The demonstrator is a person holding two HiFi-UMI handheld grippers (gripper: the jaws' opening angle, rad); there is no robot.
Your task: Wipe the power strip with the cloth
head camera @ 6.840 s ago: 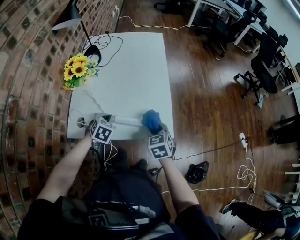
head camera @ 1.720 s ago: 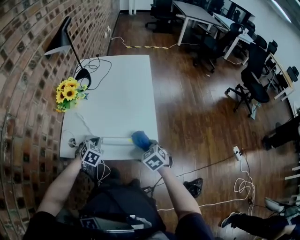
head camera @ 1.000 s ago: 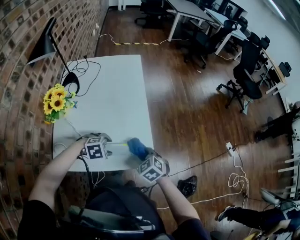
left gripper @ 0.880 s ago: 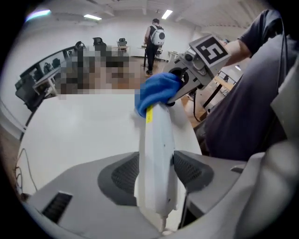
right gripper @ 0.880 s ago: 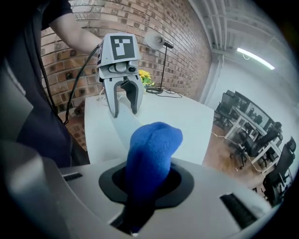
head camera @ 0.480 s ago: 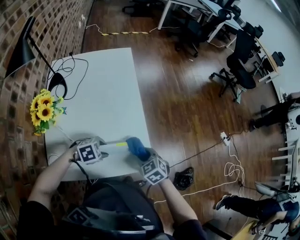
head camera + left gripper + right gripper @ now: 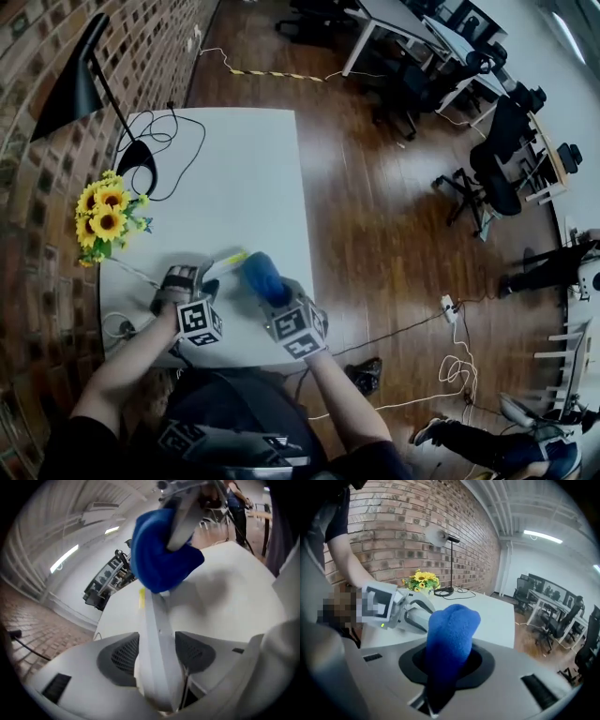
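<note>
The white power strip (image 7: 225, 262) with a yellow mark lies slanted near the front edge of the white table (image 7: 234, 169). My left gripper (image 7: 192, 275) grips its near end. In the left gripper view the power strip (image 7: 157, 639) fills the gap between the pads of the left gripper (image 7: 157, 656), whose jaws have just been opening a little. My right gripper (image 7: 274, 298) is shut on a bunched blue cloth (image 7: 261, 274). That cloth (image 7: 159, 559) rests at the strip's far end. The right gripper view shows the cloth (image 7: 452, 630) standing up out of the right gripper (image 7: 445, 667).
A vase of sunflowers (image 7: 103, 216) stands at the table's left edge. Behind it are a black lamp (image 7: 75, 84) and its coiled cable (image 7: 173, 141). A white cord (image 7: 117, 323) hangs off the front left corner. Office chairs (image 7: 497, 178) and floor cords (image 7: 459, 366) lie to the right.
The left gripper has swung round and the strip now lies slanted instead of level across the view. The right gripper with the cloth has moved up and left along with the strip's far end.
</note>
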